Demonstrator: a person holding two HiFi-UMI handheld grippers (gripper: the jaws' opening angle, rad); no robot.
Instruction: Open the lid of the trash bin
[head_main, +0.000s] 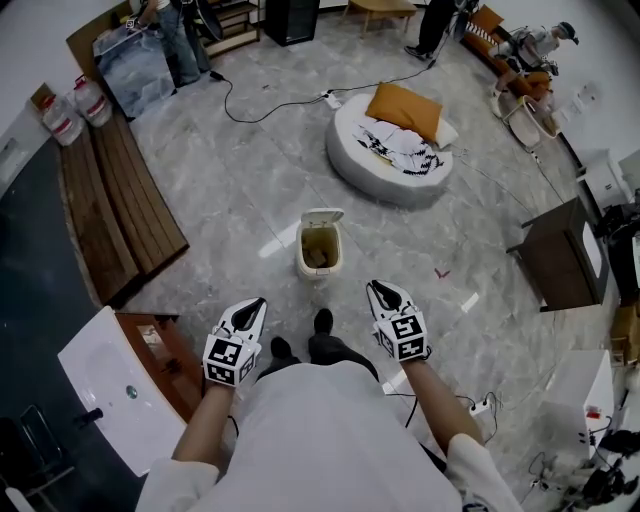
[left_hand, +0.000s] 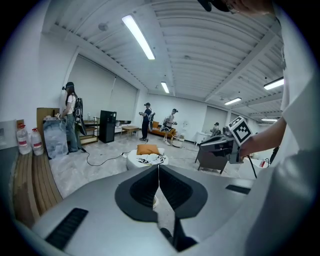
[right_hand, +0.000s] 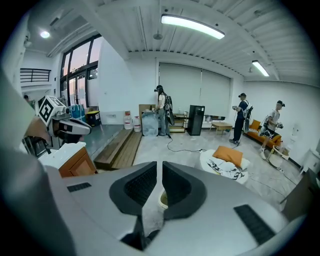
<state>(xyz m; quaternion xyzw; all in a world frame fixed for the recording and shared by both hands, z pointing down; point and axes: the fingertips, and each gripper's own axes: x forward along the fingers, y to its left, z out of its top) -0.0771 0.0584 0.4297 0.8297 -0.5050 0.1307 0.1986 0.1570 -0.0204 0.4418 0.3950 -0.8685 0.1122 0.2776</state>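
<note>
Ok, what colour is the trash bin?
Cream trash bin, lid raised; shows best in the head view.

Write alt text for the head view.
A small bin stands open on the grey floor, lid up, ahead of a person whose left hand-held gripper and right hand-held gripper hang short of it, touching nothing. A round bed with an orange pillow lies beyond.

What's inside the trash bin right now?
The lid is tipped back, so the trash bin stands open. Something brownish shows inside, too small to identify. The bin's walls hide its bottom and anything lower down.
</note>
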